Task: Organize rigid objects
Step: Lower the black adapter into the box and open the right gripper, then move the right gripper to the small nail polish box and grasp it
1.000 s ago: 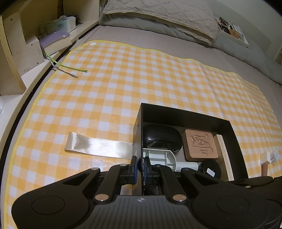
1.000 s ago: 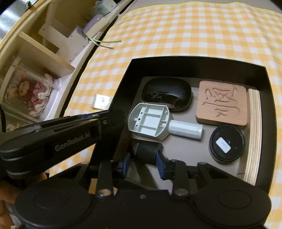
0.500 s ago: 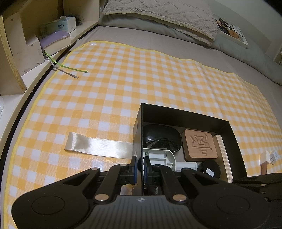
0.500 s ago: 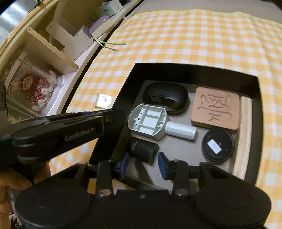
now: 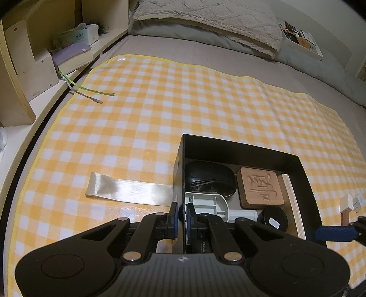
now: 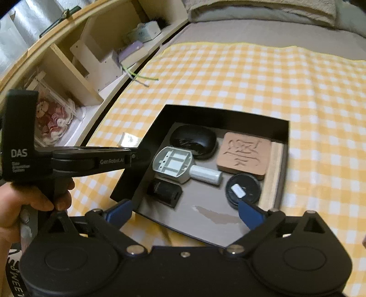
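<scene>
A black box [image 5: 240, 153] sits on the yellow checked cloth. My left gripper [image 5: 180, 216] is shut on the box's left wall. Inside lie a black mouse [image 6: 194, 140], a carved wooden block [image 6: 243, 155], a grey plastic part with a white cylinder [image 6: 173, 164], a round black lid [image 6: 242, 189] and a small black block [image 6: 164, 192]. My right gripper [image 6: 183, 211] hovers over the box's near edge. Its jaws are opening wide, and the small black block lies free just beyond them, not touched by the fingers [image 6: 248, 213].
A shiny cream ribbon [image 5: 128, 189] lies left of the box. Green strips [image 5: 91, 90] reach onto the cloth from a shelf with books [image 5: 73, 52]. A pillow [image 5: 205, 16] lies at the far end. A hand [image 6: 34, 201] holds the left gripper. A white plug [image 5: 350, 203] sits right of the box.
The right gripper let go of the small black block, spread its jaws wide and drew back and up from the box. The left gripper kept still on the box wall.
</scene>
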A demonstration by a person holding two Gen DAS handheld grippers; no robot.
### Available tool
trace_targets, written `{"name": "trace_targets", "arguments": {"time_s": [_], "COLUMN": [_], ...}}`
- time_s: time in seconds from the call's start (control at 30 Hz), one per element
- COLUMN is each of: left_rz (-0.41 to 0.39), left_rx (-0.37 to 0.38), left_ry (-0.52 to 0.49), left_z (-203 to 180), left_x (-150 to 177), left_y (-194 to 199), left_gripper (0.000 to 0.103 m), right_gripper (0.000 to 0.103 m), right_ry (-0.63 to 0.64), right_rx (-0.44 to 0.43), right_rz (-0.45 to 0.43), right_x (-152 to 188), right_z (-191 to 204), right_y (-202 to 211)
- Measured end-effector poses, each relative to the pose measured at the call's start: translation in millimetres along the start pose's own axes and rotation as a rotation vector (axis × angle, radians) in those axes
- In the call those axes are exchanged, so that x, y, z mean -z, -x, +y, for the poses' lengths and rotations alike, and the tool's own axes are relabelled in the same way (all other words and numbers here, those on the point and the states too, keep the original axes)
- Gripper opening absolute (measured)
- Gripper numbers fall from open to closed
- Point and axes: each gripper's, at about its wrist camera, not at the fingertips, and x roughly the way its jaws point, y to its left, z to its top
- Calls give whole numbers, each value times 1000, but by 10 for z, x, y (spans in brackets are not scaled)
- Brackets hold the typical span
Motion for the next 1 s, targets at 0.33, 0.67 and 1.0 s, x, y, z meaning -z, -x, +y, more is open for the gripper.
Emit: {"name": "trace_targets", "arguments": {"time_s": [0.33, 0.67, 1.0], "left_rz": [-1, -3, -6], "left_rx": [-10, -15, -19], "left_ry": [-5, -13, -34], "left_z": [-5, 10, 18], "left_x": [-3, -9, -9], "left_y": [-9, -14, -26], "left_gripper": [7, 7, 7], "right_gripper": [103, 103, 103], "right_ry": [58, 53, 27], "right_rx": [56, 134, 365], "right_rz": [-64, -145, -293], "right_x": [106, 71, 0], "right_z": [-52, -289, -997], "right_y": [285, 571, 890]}}
